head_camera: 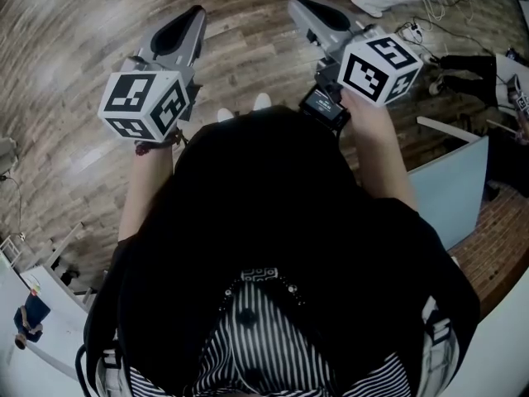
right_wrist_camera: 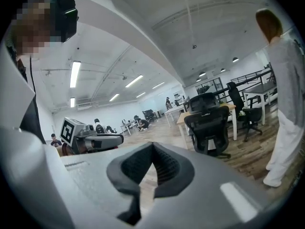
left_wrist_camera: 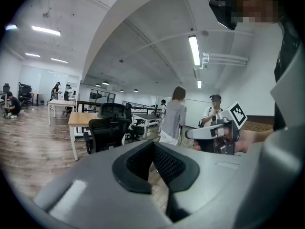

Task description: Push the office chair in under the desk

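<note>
A black office chair [left_wrist_camera: 107, 130] stands some way off in front of a wood-topped desk [left_wrist_camera: 82, 119] with white legs; the right gripper view shows the same chair [right_wrist_camera: 209, 128] and desk [right_wrist_camera: 232, 109]. I hold both grippers up over the wooden floor, far short of the chair. My left gripper [head_camera: 197, 13] is shut with nothing between its jaws [left_wrist_camera: 153, 144]. My right gripper [head_camera: 296, 5] is also shut and empty [right_wrist_camera: 152, 147]. Each gripper view shows the other gripper beside it: the right one [left_wrist_camera: 214, 132] and the left one [right_wrist_camera: 90, 140].
A person in a grey top [left_wrist_camera: 174, 116] stands on the floor to the right of the chair, with another person [left_wrist_camera: 214, 111] behind. More desks and chairs [left_wrist_camera: 138, 118] fill the room's back. A pale blue panel [head_camera: 450, 193] and cables [head_camera: 413, 31] lie at the right.
</note>
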